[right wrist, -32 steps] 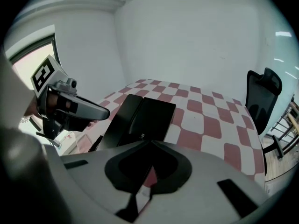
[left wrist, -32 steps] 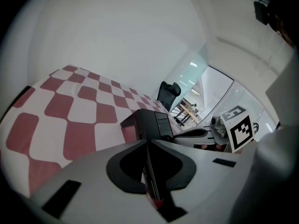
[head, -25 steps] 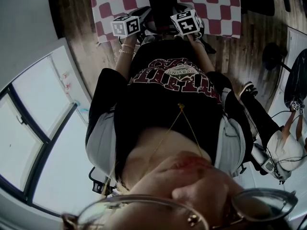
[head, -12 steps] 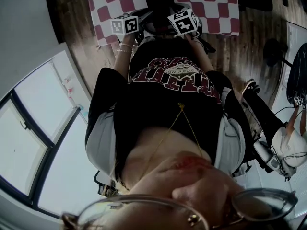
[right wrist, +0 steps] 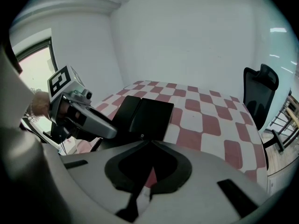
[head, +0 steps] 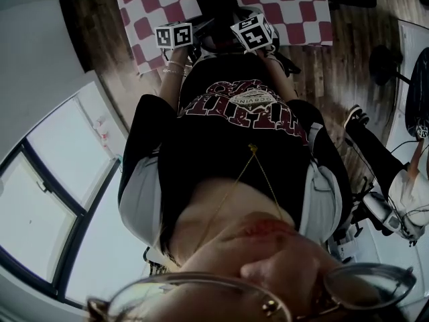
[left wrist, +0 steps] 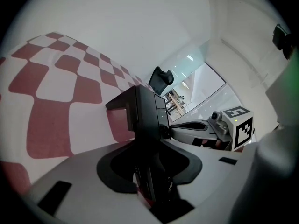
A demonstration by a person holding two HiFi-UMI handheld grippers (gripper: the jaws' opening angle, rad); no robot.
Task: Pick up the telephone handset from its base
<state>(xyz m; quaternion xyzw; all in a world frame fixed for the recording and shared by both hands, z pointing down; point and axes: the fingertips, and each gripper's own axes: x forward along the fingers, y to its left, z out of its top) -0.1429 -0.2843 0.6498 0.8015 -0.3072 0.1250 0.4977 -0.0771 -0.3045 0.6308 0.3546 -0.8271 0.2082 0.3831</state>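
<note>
A black telephone (right wrist: 148,117) lies on the red-and-white checked cloth (right wrist: 201,120), with its handset (right wrist: 125,110) along the left side of the base. My left gripper (right wrist: 103,138) sits at the handset's near end. Its jaws are opening: the grey upper jaw and the toothed lower one stand apart, not pressing on anything. In the left gripper view the telephone (left wrist: 147,125) stands edge-on straight ahead, between the jaws. My right gripper (left wrist: 174,130) comes in from the right, its jaws together in one point at the phone's side. In the head view both marker cubes flank the phone (head: 216,5).
The table (head: 301,42) with the checked cloth stands on a wooden floor. A black office chair (right wrist: 259,90) is at the table's far right corner. My own body fills most of the head view. A window lies to the left.
The head view has shifted a little, so the table sits higher and further left. Both marker cubes stay beside the phone. The jaws cannot be seen in the earlier frames.
</note>
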